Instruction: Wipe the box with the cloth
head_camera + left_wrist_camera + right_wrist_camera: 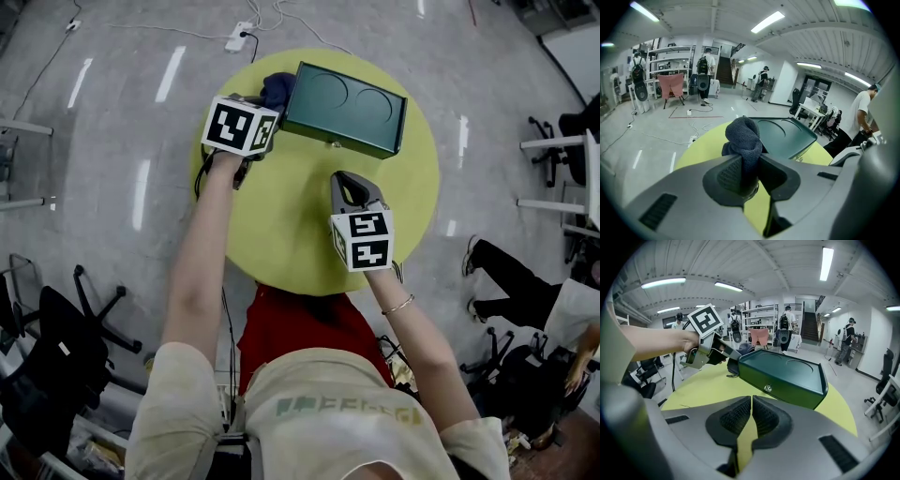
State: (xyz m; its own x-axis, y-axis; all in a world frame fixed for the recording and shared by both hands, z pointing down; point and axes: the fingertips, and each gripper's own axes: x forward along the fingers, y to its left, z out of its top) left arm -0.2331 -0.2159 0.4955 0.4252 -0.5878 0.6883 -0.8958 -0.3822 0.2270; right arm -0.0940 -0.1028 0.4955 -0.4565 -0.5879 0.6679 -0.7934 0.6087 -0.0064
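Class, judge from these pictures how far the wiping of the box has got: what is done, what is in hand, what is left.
Done: the cloth is picked up, pinched in the left gripper. In hand: it is held at the left end of the box; whether it touches is unclear. The right gripper is shut and empty, short of the box. Left: wiping the top and sides.

Boxes: I count one box (345, 109).
Cloths: one cloth (743, 138).
Surfaces: one round surface (281, 225).
Tongs: I see two, the left tongs (749, 176) and the right tongs (751, 416).
Marker cubes (240, 127): two, one on each of my tongs.
Round recesses (328, 92) in the box top: two.
Knobs: one knob (767, 388) on the box front.
Power strips: I make out one power strip (240, 36) on the floor.
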